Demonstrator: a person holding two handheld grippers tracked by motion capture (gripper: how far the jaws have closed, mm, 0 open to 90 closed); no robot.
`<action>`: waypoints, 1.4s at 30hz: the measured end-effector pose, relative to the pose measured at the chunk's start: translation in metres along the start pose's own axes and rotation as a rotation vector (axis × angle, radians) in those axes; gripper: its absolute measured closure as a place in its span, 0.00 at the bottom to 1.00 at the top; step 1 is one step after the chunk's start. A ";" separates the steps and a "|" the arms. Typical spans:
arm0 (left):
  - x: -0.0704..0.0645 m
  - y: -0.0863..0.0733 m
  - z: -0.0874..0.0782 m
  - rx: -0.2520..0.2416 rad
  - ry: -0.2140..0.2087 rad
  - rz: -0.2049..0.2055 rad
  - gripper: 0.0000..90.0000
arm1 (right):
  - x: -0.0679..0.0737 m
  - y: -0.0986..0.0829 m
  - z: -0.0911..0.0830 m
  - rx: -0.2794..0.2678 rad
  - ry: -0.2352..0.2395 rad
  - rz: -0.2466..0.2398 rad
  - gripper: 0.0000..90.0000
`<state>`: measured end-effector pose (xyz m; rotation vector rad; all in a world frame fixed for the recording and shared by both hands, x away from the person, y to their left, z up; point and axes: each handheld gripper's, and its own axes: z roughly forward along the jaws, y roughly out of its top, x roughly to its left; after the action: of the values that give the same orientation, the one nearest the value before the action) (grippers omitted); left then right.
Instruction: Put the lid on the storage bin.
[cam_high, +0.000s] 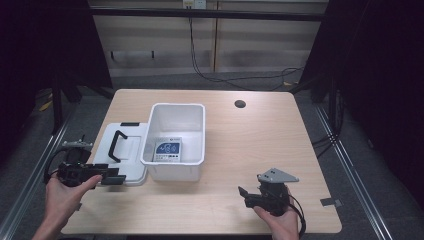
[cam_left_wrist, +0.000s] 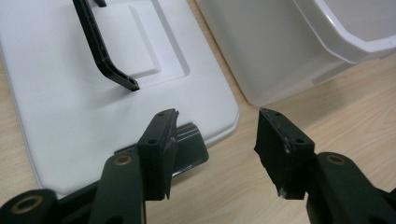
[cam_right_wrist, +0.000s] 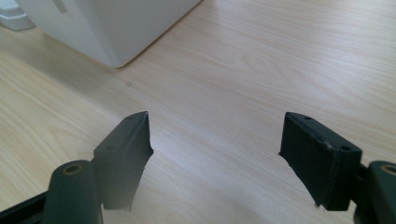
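Note:
A white bin (cam_high: 196, 150) stands mid-table with a blue and white packet (cam_high: 167, 149) lying on its floor. Its white lid (cam_high: 131, 148) lies flat just left of it, black handle (cam_high: 116, 145) up. My left gripper (cam_high: 116, 176) is at the lid's near edge and is open (cam_left_wrist: 218, 114); its left jaw sits against the lid's dark latch tab (cam_left_wrist: 190, 148), and nothing is between the jaws. My right gripper (cam_high: 244, 195) hovers open (cam_right_wrist: 215, 116) over bare wood, with the bin's corner (cam_right_wrist: 107, 28) ahead to its left.
A round cable hole (cam_high: 240, 104) lies in the table's far right part. A small grey tab (cam_high: 330, 202) sits at the right edge. Bare wood stretches to the right of the bin and along the near edge.

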<state>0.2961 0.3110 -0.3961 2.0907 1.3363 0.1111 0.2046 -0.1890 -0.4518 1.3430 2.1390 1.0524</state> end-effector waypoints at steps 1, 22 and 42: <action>0.002 0.003 -0.002 0.000 0.011 -0.008 0.56 | 0.000 0.000 0.000 0.006 0.001 0.001 0.26; 0.027 0.037 -0.002 0.096 0.106 -0.069 0.62 | 0.006 0.002 0.006 0.023 0.024 -0.027 0.26; 0.043 0.079 0.031 0.218 0.120 -0.135 0.63 | 0.008 0.002 0.007 0.037 0.034 -0.042 0.26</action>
<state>0.3910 0.3111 -0.3873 2.1934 1.6208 0.0344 0.2068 -0.1787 -0.4541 1.2991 2.2123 1.0313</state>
